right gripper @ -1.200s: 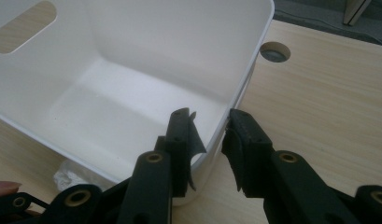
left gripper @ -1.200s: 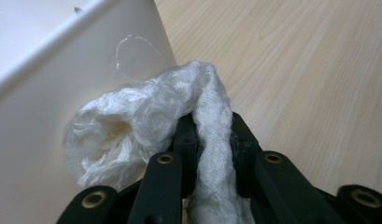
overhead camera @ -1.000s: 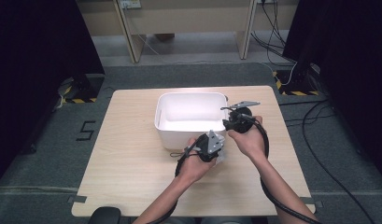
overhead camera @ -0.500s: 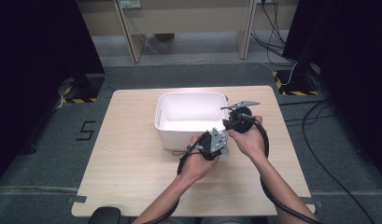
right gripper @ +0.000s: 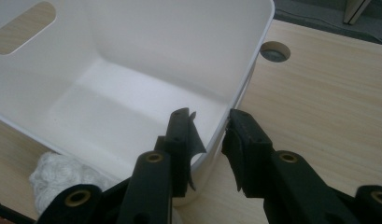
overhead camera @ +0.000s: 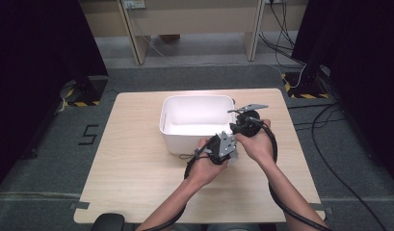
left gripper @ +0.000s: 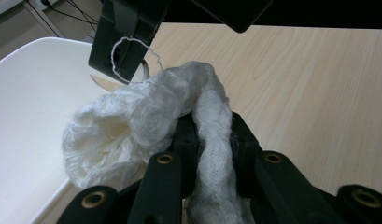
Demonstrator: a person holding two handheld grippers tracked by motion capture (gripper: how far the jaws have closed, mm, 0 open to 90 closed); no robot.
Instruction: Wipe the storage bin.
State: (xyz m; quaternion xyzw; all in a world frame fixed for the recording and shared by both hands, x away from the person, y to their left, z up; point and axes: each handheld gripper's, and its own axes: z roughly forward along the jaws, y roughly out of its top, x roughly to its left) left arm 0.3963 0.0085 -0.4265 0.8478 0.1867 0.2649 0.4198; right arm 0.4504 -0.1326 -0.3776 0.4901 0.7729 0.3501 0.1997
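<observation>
While the left gripper [left gripper: 212, 140] is clamping a white mesh wad [left gripper: 146, 116], the right gripper [right gripper: 209, 135] is pinching the white bin [right gripper: 132, 93] wall at its 5 o'clock corner. Judged step: steadying the bin; next move likely calls for lifting the wad over the rim toward 12 o'clock.

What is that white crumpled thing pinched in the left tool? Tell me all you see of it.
The white bundle looks like thin, crinkly gauze or netting, soft and slightly see-through. One end is twisted into a rope that the left tool clamps between its black jaws; the other end puffs out loosely. A thin thread loops off its top. It hangs beside the white tub, above the wooden table.
</observation>
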